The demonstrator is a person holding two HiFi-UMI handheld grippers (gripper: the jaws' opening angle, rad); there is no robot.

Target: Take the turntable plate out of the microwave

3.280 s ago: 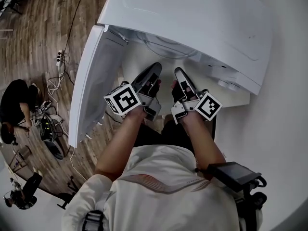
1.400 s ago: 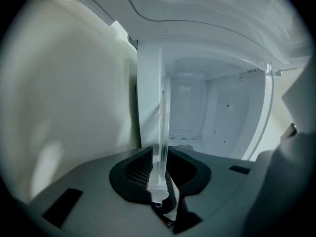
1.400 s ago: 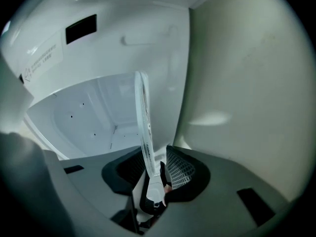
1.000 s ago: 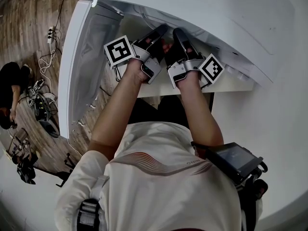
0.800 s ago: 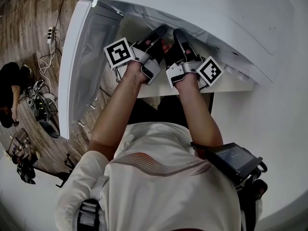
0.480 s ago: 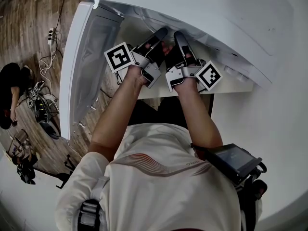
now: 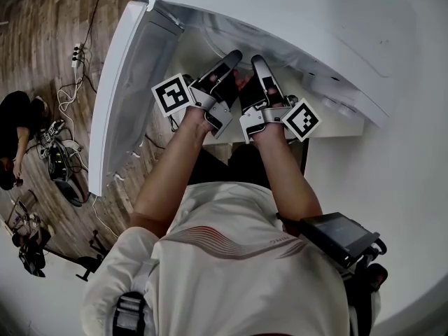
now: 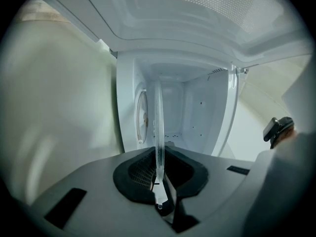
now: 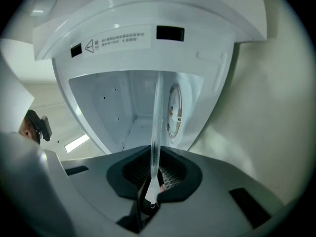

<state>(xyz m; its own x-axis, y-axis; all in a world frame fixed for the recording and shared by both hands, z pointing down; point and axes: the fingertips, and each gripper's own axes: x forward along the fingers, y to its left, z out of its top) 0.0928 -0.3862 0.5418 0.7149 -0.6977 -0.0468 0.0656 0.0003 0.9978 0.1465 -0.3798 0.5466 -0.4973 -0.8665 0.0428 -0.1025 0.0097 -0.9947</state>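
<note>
The turntable plate (image 8: 158,127) is clear glass and shows edge-on as a thin upright strip in both gripper views. My left gripper (image 8: 159,181) is shut on its rim, with the pads pressing both faces. The plate (image 9: 154,127) is held the same way by my right gripper (image 9: 152,181), also shut on the rim. In the head view the left gripper (image 7: 227,65) and right gripper (image 7: 257,65) sit side by side at the mouth of the white microwave (image 7: 280,12). There the glass is too clear to make out. A roller ring (image 8: 141,115) lies inside the cavity.
The microwave door (image 7: 126,96) hangs open at the left. The microwave stands on a white surface (image 7: 343,124). On the wooden floor are a seated person (image 7: 14,131), cables and a power strip (image 7: 75,54). A dark device (image 7: 336,236) hangs at the wearer's right hip.
Both grippers have drawn back a little from the microwave opening toward the body, still side by side. More of their fingers now shows outside the cavity.
</note>
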